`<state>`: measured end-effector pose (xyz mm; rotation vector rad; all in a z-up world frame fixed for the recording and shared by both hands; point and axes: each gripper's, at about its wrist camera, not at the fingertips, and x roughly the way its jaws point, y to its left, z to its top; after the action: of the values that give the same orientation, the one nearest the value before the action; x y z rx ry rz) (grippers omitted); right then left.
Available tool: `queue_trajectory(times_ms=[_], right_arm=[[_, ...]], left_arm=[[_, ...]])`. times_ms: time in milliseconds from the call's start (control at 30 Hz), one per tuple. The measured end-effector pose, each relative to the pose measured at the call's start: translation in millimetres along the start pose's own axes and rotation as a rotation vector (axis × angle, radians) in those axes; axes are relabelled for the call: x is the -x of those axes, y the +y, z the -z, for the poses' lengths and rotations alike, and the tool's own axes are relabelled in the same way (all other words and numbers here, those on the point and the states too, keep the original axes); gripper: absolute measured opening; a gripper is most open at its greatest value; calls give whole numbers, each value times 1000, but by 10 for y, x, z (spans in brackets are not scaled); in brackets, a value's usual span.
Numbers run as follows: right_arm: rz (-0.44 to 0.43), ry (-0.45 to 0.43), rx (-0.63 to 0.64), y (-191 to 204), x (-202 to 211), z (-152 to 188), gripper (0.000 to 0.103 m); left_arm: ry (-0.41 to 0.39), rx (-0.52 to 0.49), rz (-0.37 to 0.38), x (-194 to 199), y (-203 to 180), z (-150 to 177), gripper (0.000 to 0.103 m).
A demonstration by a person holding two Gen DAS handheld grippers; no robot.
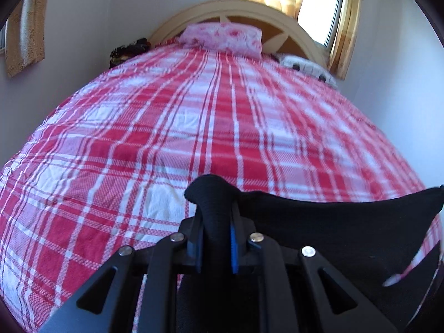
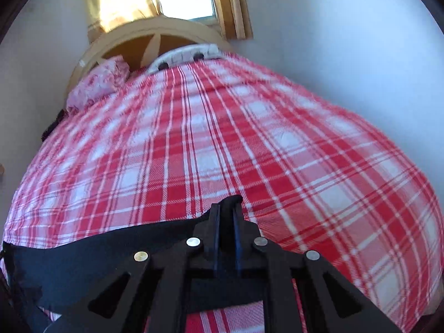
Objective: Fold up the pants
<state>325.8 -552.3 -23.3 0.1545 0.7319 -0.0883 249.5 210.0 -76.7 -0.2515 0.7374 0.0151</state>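
Note:
Black pants (image 1: 338, 222) hang stretched between my two grippers over a bed with a red and white plaid cover (image 1: 194, 127). My left gripper (image 1: 215, 211) is shut on one corner of the pants, which bunches up above the fingers. The cloth runs off to the right in the left wrist view. In the right wrist view the pants (image 2: 91, 258) run off to the left, and my right gripper (image 2: 226, 211) is shut on their other corner. The lower part of the pants is hidden below both views.
A pink floral pillow (image 1: 222, 37) and a white patterned pillow (image 1: 305, 66) lie at the curved wooden headboard (image 1: 291, 27). A dark object (image 1: 127, 51) sits at the bed's far left. Curtained window (image 1: 324, 2) behind; white walls on both sides.

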Motion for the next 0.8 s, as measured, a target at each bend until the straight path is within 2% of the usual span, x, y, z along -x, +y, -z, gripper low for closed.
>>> queue_trajectory(times_ms=[167,267,367,533,667,700,733,767,800], right_arm=[[-59,-149,-37,-283,745,213,8],[-75,-194,-64,-444,1008,469,8],[-74,-179,-96,-611,1146,796,8],[-122,-128,-201,-918,1217,1407,8],[-136,-83,-219,-1013,1241,1753,12],[-125,-81,-220,-1026,1264,1800,15],[-100,-90,-224,-1042,1311,1851,16],[-84,-97,-233,-1070,1337,1864,20],[-74,-100,-244,-1109,1367,1883,30]], left_arm=[[-127,62,127,569,91,64,15],[-196,33,201,855,93,224,15],[-227,-8,231,991,71,396,15],[-227,-18,255,1105,158,786,18],[-191,-1,257,1100,271,1061,34],[-188,4,260,1111,293,1100,36],[-181,13,255,1117,331,1142,41],[-178,18,240,1122,359,1175,50],[-179,21,228,1145,373,1219,53]])
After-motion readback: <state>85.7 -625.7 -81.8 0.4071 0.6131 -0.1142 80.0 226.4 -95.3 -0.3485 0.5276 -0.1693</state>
